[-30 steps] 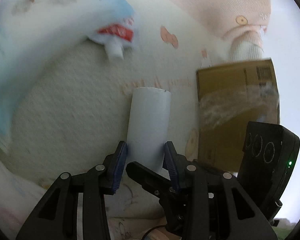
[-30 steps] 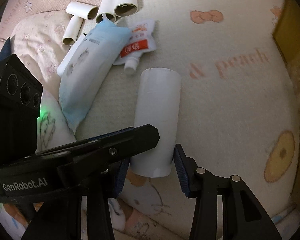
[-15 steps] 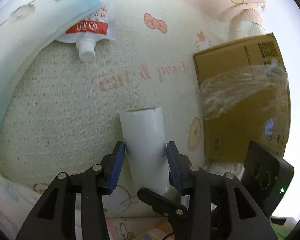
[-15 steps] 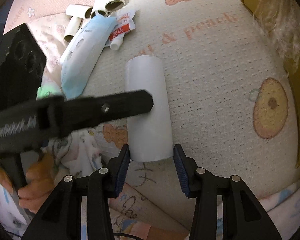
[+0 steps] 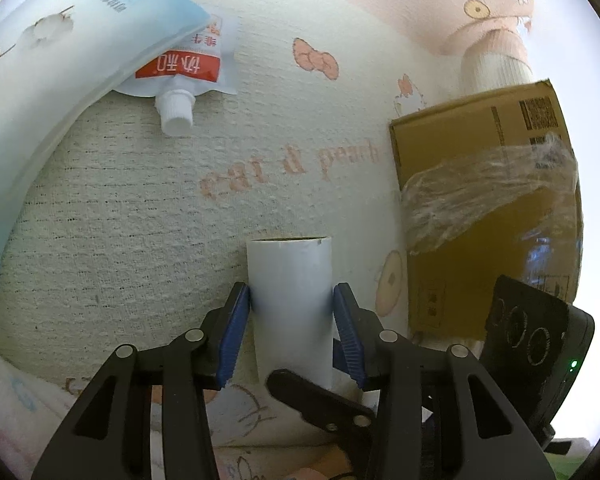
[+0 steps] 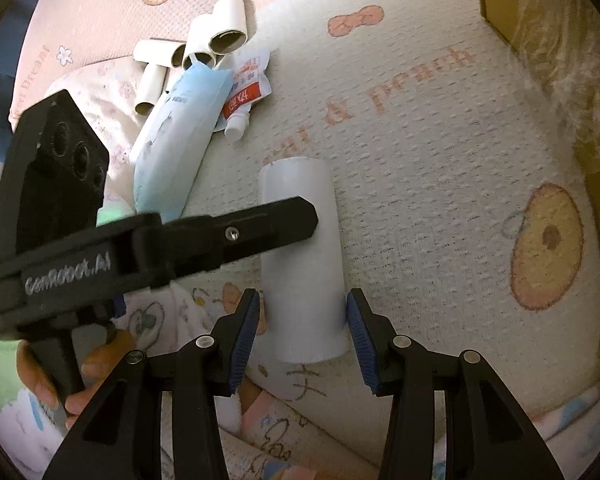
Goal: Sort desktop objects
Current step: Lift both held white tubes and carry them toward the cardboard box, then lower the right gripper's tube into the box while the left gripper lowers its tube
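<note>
White tubes piled: right view only.

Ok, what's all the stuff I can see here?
big tube: one, white, lying on blanket
small tubes: four, white, piled at far edge
pack: one, blue-white, beside small tubes
pouch: one, white, red label, partly under pack
box: one, brown, plastic-wrapped, at blanket's edge
blanket: one, cream, under everything
left gripper: black, blue pads, jaws just been opening, big tube between them
right gripper: black, blue pads, open around big tube's near end
hand: one, holding left gripper
</note>
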A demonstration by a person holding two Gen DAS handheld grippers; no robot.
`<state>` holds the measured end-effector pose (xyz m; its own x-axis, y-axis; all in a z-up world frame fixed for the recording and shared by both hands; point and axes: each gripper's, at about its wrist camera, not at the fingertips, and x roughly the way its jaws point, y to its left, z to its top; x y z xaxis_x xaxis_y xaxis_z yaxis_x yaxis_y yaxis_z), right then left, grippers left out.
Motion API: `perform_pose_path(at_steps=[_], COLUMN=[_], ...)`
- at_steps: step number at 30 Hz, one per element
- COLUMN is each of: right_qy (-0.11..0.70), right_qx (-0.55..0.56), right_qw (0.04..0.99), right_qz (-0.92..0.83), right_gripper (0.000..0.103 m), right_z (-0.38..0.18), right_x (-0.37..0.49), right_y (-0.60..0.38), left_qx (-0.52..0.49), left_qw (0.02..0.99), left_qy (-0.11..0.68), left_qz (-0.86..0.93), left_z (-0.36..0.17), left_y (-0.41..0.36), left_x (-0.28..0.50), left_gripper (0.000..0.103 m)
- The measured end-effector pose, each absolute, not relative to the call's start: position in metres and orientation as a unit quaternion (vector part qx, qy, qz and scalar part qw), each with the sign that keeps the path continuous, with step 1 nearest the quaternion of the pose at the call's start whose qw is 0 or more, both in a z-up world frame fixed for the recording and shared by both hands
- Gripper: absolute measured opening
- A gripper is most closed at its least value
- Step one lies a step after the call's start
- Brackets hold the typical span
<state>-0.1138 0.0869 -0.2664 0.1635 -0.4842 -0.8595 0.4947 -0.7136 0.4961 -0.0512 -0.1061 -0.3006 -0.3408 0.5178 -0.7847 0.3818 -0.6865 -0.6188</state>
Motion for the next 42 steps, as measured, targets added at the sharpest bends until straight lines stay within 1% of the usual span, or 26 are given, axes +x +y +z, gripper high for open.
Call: perform_pose_path(at_steps=[4,9,16,20,24,28,36,42], right_qy=[0.020,0.010,0.009,-0.028,-0.018,-0.001,-0.023,-0.043], right_qx=[0.645,0.611,0.539,0.510,0.471,0.439,0.397,0.366], right_qw=[0.387,0.401,0.412,0.426,0.427,0.423,0.421,0.407], right_qz=[-0.658,-0.683,-0.734,-0.747,-0.772,-0.793,-0.815,-0.836], right_gripper=[0.041,0.040,0.040,0.040,0.040,0.040,0.041,0.040], right_z=[-0.262,-0.238,-0.177,-0.140,-0.110,-0.104,-0.077,-0.050], right_x=[-0.104,-0.103,-0.099,-0.103,-0.108,-0.116,-0.137,-0.166], right_y=[0.081,0.085,0.101,0.117,0.123,0.119,0.147,0.169], left_qx=[-0.565,-0.537,-0.485,-0.454,-0.432,-0.420,-0.412,-0.410], left_qw=[0.050,0.062,0.084,0.099,0.113,0.119,0.143,0.158], left_qy=[-0.363,-0.318,-0.288,-0.272,-0.247,-0.227,-0.221,-0.200], left_qz=[0.739,0.779,0.821,0.843,0.860,0.871,0.872,0.876], left_z=[-0.283,-0.244,-0.179,-0.139,-0.106,-0.083,-0.051,-0.028], left_y=[-0.100,-0.089,-0.075,-0.065,-0.051,-0.041,-0.026,-0.002], left_x=[-0.051,-0.051,-0.053,-0.058,-0.072,-0.085,-0.119,-0.150], left_gripper=[0.047,0.047,0.047,0.047,0.047,0.047,0.047,0.047])
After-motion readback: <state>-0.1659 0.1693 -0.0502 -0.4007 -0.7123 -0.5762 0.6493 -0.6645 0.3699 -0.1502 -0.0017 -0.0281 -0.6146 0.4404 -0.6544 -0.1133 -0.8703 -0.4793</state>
